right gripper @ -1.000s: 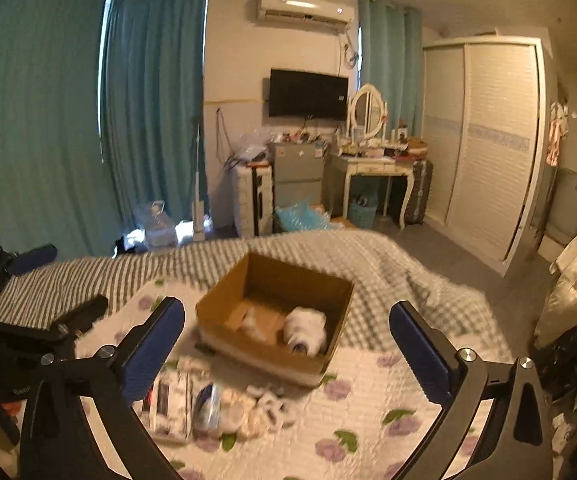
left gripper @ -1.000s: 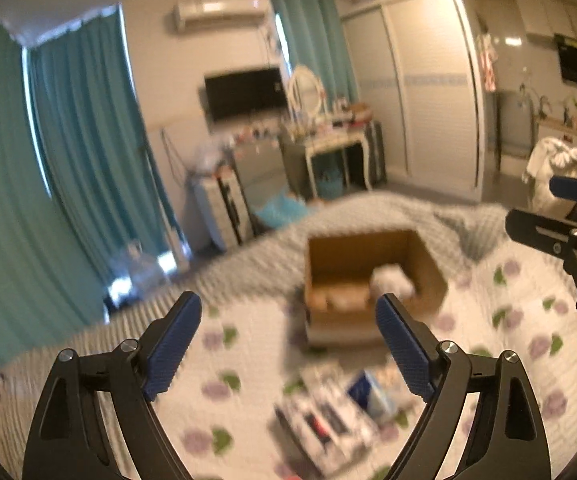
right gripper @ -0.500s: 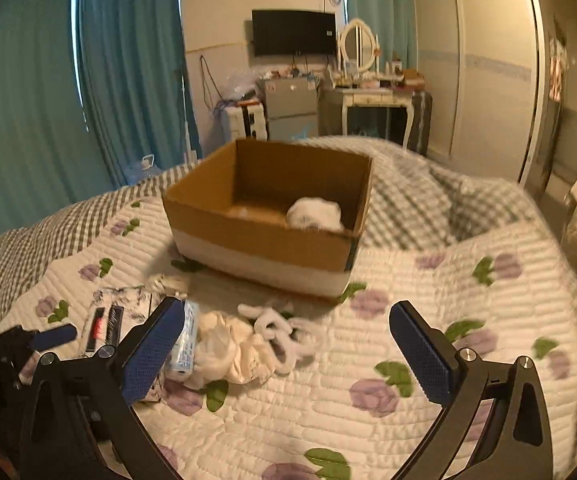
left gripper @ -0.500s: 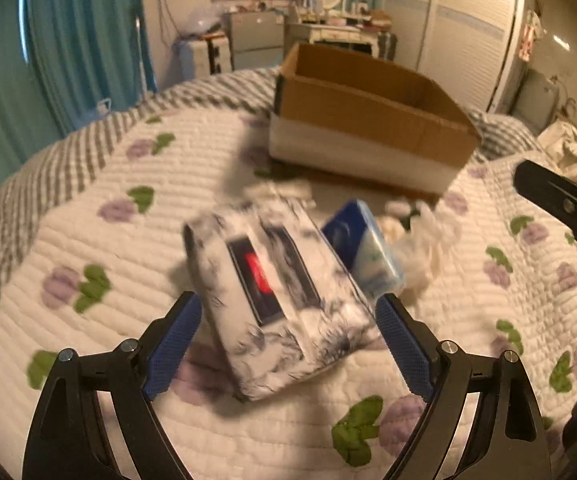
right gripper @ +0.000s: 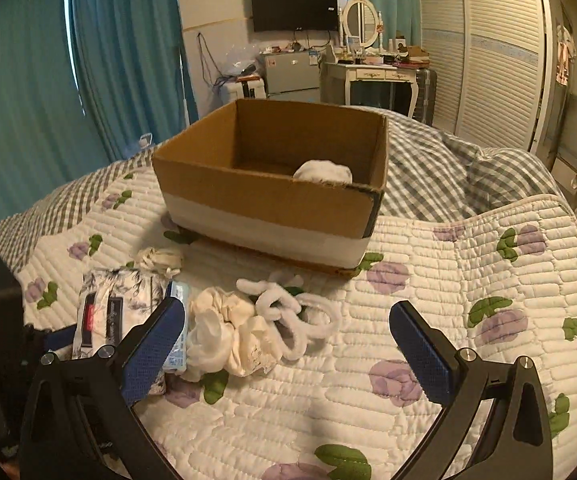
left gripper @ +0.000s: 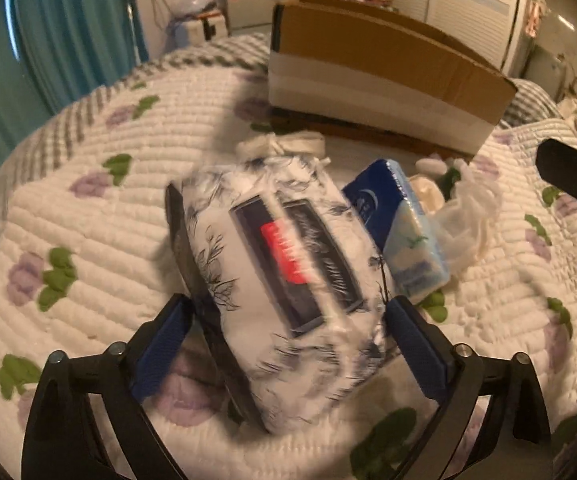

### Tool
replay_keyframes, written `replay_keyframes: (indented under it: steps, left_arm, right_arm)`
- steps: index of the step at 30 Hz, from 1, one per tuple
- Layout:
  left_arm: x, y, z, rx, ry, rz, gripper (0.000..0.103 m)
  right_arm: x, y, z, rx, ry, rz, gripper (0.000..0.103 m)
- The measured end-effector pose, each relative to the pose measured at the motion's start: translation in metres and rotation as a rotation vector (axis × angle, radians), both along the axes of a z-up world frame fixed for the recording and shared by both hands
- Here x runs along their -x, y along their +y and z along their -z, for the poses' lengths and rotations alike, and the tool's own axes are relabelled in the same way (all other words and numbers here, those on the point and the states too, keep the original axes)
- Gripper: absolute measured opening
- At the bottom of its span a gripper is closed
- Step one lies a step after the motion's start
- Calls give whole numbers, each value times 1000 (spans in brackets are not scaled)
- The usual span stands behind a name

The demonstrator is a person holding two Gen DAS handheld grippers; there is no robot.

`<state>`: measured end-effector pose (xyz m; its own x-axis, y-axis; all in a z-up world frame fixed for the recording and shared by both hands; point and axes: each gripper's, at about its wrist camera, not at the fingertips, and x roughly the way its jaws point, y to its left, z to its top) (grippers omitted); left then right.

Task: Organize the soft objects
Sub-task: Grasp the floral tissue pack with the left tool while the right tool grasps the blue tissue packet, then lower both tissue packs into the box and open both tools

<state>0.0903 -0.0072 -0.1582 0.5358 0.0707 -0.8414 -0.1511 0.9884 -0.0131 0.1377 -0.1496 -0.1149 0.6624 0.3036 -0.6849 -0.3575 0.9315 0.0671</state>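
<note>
A white tissue pack with a dark floral print (left gripper: 284,272) lies on the quilted bed, and my left gripper (left gripper: 284,344) is open with its blue pads on either side of the pack's near end. A blue tissue pack (left gripper: 400,224) lies against its right side. The floral pack also shows in the right wrist view (right gripper: 116,304). My right gripper (right gripper: 288,344) is open and empty above the quilt, just before a cream cloth bundle (right gripper: 228,332) and a white fluffy piece (right gripper: 292,312). Behind them stands an open cardboard box (right gripper: 272,200) with a white soft item (right gripper: 324,170) inside.
The bed has a white quilt with purple flowers (right gripper: 468,280) and a grey checked blanket (right gripper: 428,176) behind the box. A small cream knot of cloth (right gripper: 160,260) lies left of the box front. Teal curtains, a dresser and a wardrobe stand beyond the bed.
Both grippers have dropped from a high view of the room down to the bed. My left gripper has closed in on the floral tissue pack until its open pads straddle it.
</note>
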Motion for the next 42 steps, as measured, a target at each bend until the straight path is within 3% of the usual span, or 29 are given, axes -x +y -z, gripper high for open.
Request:
replay_keyframes:
  steps: [3, 5, 6, 10, 19, 23, 26, 35, 38, 39, 42]
  left_arm:
    - [-2, 8, 7, 81, 17, -2, 98]
    - [4, 6, 0, 77, -7, 9, 89]
    - [7, 4, -4, 72, -21, 24, 78]
    - [20, 0, -21, 32, -69, 57, 61]
    - [27, 40, -57, 46, -176, 12, 60]
    - [26, 68, -58, 2, -171, -54, 60]
    - [26, 83, -54, 23, -160, -76, 60]
    - [22, 95, -44, 65, -151, -64, 60]
    - [21, 95, -43, 61, -152, -58, 60]
    - [21, 95, -42, 59, -153, -56, 60]
    - [23, 93, -42, 56, -157, -50, 60]
  right_arm:
    - [5, 2, 0, 13, -11, 0, 103]
    - [9, 1, -2, 21, -30, 3, 103]
    - [12, 0, -3, 22, -37, 4, 103]
    - [18, -1, -8, 23, -51, 2, 103]
    - [29, 26, -26, 48, -88, -72, 103]
    - [29, 57, -28, 85, -93, -124, 99]
    - [26, 85, -17, 116, -76, -177, 94]
    - [4, 129, 38, 215, 43, -230, 63]
    - [-2, 132, 50, 258, 49, -200, 41]
    - [-2, 131, 52, 266, 49, -191, 27]
    - [-2, 125, 50, 230, 52, -184, 22]
